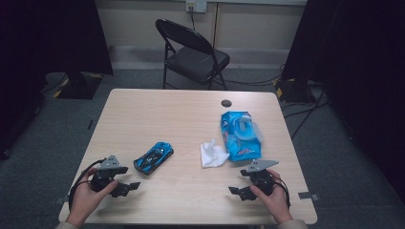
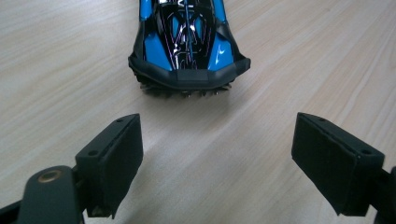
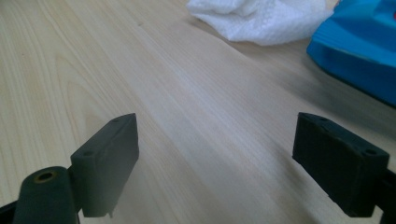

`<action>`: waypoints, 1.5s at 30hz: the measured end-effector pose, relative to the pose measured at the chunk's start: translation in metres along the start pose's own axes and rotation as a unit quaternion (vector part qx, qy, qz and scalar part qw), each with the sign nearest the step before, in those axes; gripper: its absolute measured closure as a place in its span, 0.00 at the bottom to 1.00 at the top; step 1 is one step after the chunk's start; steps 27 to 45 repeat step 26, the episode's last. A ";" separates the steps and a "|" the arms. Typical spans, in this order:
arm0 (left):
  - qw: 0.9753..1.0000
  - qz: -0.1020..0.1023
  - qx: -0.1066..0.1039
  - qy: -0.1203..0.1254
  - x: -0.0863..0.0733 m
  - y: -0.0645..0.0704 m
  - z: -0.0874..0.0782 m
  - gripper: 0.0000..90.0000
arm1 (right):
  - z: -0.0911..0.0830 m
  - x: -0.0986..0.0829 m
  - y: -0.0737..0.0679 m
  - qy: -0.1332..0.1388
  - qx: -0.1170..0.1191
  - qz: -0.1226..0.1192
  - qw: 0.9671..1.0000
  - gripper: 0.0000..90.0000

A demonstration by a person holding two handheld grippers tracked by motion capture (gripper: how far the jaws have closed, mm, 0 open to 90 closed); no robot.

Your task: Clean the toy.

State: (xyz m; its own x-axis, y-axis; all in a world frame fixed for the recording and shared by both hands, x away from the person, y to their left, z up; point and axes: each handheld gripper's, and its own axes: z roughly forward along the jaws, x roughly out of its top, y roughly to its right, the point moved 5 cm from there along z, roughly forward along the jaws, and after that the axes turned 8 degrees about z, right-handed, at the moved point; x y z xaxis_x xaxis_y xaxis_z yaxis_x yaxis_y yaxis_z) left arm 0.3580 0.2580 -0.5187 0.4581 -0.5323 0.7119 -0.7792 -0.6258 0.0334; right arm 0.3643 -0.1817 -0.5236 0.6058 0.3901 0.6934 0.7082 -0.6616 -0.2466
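Facing left gripper (image 2: 217, 154): toy car (image 2: 187, 44).

A light wooden table (image 1: 157, 107) is carrying a blue toy car (image 1: 154, 158), a crumpled white wipe (image 1: 212, 154) and a blue wipes pack (image 1: 241, 135)

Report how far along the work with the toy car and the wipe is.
Done: one white wipe lies out beside the blue wipes pack. In hand: nothing; the left gripper is open, aimed at the blue toy car, and the right gripper is open, short of the wipe. Left: gripping either item.
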 end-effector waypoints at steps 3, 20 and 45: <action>1.000 0.010 0.000 -0.009 -0.005 0.001 0.004 0.18 | 0.001 -0.005 0.001 -0.002 -0.002 -0.005 1.000 0.16; 0.997 0.075 0.006 -0.016 -0.013 0.012 0.018 0.05 | 0.011 -0.013 0.001 0.006 -0.027 -0.062 0.998 0.16; 0.997 0.078 0.005 -0.009 -0.014 0.014 0.019 0.01 | 0.012 -0.013 0.001 0.005 -0.026 -0.063 0.998 0.16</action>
